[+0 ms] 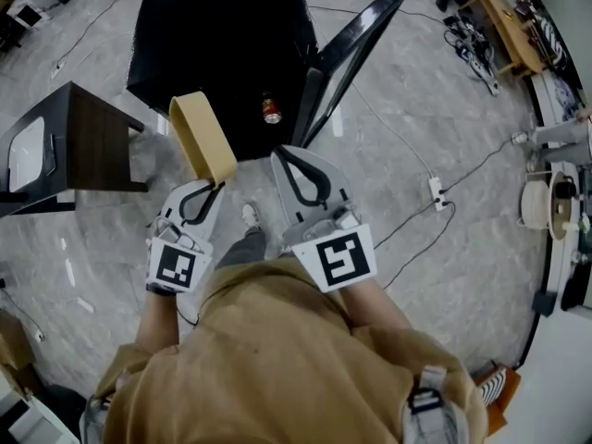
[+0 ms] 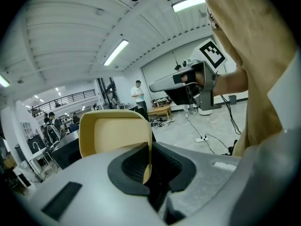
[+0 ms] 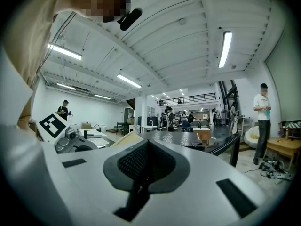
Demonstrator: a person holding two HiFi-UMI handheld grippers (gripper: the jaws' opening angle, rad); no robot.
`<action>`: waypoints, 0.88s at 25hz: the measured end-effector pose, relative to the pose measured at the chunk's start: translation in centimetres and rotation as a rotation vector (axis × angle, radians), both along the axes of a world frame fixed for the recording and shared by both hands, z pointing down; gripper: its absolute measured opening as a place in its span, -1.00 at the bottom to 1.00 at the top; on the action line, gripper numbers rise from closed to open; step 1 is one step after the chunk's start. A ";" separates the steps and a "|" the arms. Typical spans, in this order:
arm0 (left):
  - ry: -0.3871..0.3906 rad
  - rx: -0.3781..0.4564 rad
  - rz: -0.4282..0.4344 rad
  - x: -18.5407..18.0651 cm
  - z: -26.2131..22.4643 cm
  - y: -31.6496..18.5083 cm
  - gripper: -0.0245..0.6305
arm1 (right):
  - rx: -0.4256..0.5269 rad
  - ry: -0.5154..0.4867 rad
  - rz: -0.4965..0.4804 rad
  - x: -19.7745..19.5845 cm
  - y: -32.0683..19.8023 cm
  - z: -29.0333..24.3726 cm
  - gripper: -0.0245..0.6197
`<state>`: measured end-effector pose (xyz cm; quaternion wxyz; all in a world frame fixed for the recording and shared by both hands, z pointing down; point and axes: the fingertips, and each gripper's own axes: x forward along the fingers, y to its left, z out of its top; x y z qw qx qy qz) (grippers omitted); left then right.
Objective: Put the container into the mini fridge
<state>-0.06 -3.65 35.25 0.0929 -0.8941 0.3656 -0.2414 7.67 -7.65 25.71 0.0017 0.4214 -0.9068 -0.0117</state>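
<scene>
In the head view the black mini fridge (image 1: 222,35) stands on the floor ahead, its door (image 1: 347,58) swung open to the right. A red can (image 1: 270,109) sits inside by the opening. My left gripper (image 1: 215,185) is shut on the rim of a tan container (image 1: 203,135), held tilted in front of the fridge. The left gripper view shows the container's wall (image 2: 115,135) pinched between the jaws. My right gripper (image 1: 282,154) is beside it, shut with nothing in it; in its own view the jaws (image 3: 146,147) meet, with the fridge top (image 3: 197,138) ahead.
A dark side table (image 1: 65,146) stands left of the fridge. A power strip (image 1: 435,191) and cables lie on the floor to the right. A wooden bench (image 1: 509,26) and equipment (image 1: 546,202) line the right side. A person (image 3: 261,121) stands far off.
</scene>
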 end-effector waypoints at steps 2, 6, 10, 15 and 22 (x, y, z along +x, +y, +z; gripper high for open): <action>-0.011 -0.013 0.002 -0.6 0.9 -0.8 -0.88 | -0.002 0.019 -0.001 -0.8 -0.6 0.7 -0.92; -0.030 -0.037 0.012 -1.5 3.1 -2.7 -0.88 | -0.015 0.045 -0.006 -2.5 -2.2 2.6 -0.92; -0.062 -0.067 0.026 -2.1 5.7 -4.3 -0.88 | -0.045 0.100 -0.021 -3.9 -3.5 5.2 -0.92; -0.108 -0.100 0.029 -3.7 8.9 -6.5 -0.88 | -0.102 0.216 -0.051 -4.8 -4.6 9.0 -0.92; -0.242 -0.144 0.101 -4.8 14.0 -8.4 -0.88 | -0.122 0.231 -0.048 -6.3 -7.0 12.7 -0.92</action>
